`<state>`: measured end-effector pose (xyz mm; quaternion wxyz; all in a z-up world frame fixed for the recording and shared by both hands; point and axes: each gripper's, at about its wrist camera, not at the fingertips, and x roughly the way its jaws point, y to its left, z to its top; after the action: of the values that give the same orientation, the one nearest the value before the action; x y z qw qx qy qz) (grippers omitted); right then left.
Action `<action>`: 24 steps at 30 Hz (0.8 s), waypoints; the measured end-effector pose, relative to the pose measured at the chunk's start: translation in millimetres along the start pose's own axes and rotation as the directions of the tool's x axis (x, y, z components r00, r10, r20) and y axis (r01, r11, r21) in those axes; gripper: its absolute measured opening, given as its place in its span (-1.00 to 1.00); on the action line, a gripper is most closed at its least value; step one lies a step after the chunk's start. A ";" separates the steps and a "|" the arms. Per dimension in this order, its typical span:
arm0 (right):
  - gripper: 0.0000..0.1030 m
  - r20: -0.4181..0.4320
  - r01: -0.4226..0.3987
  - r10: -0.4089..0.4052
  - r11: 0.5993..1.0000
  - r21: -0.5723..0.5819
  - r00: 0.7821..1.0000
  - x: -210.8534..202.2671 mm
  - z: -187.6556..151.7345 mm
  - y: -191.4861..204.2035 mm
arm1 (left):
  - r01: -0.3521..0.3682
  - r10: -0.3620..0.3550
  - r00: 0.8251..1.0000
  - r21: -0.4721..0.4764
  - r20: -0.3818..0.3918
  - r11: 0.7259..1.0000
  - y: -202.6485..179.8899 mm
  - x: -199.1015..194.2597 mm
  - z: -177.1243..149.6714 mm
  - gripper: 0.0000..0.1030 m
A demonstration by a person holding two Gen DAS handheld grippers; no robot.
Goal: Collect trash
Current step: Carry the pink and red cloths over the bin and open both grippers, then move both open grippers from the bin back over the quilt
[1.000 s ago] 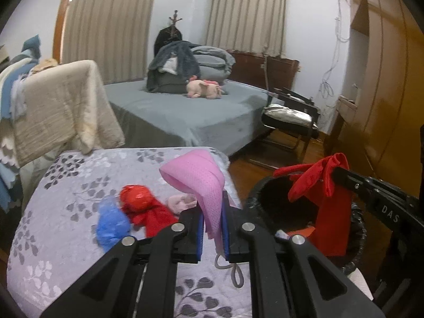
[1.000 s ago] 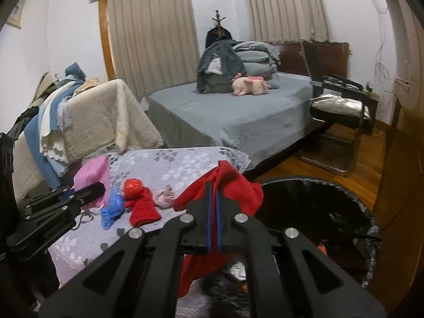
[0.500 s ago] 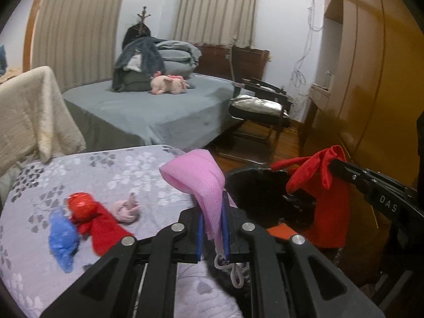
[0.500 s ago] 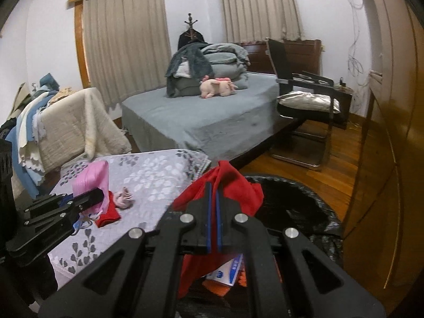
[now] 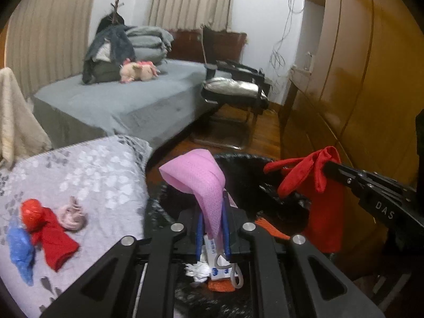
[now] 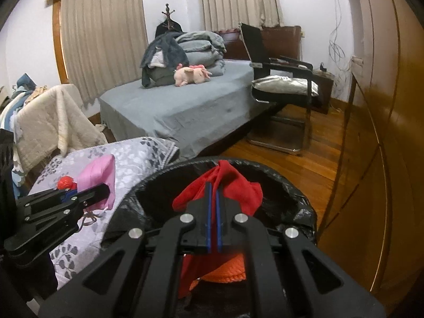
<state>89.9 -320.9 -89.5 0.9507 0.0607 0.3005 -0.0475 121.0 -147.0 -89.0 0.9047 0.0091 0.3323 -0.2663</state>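
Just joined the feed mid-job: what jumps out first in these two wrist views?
Two bright cloths over the black-lined trash bin: the right tool is shut on a red fabric piece above the bin's mouth, and the left tool is shut on a pink mesh cloth at its near rim. On the grey floral-covered table at left lie more scraps: red, blue and pale pink.

"DAS" — apparently — on right tool (image 5: 381,198)

Bin (image 6: 296,185) right of table (image 6: 137,153), bed (image 6: 185,106) behind both
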 end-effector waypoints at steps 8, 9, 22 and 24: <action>-0.94 -0.040 0.017 -0.017 1.000 0.009 0.999 20.7 -3.2 -16.7 | 0.031 -0.029 0.998 0.027 -0.051 0.999 -13.2 32.7 -2.7 -0.76; -0.89 -0.044 0.021 -0.020 1.000 0.009 0.999 22.3 -3.3 -17.3 | 0.036 -0.034 0.998 0.030 -0.055 0.999 -14.0 35.2 -3.6 -0.73; 0.83 -0.013 0.078 -0.078 0.996 0.030 0.997 14.5 -5.6 -21.9 | 0.020 -0.019 0.999 0.037 -0.036 0.999 -3.3 19.2 -5.6 0.54; 0.86 -0.009 0.073 -0.073 0.997 0.033 0.997 10.7 -4.5 -20.2 | -0.008 0.009 1.000 0.030 -0.021 1.000 4.4 8.8 -8.7 0.69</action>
<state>93.6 -340.8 -101.1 0.9460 0.0656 0.3052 -0.0869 123.6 -145.7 -101.9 0.9020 0.0267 0.3380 -0.2672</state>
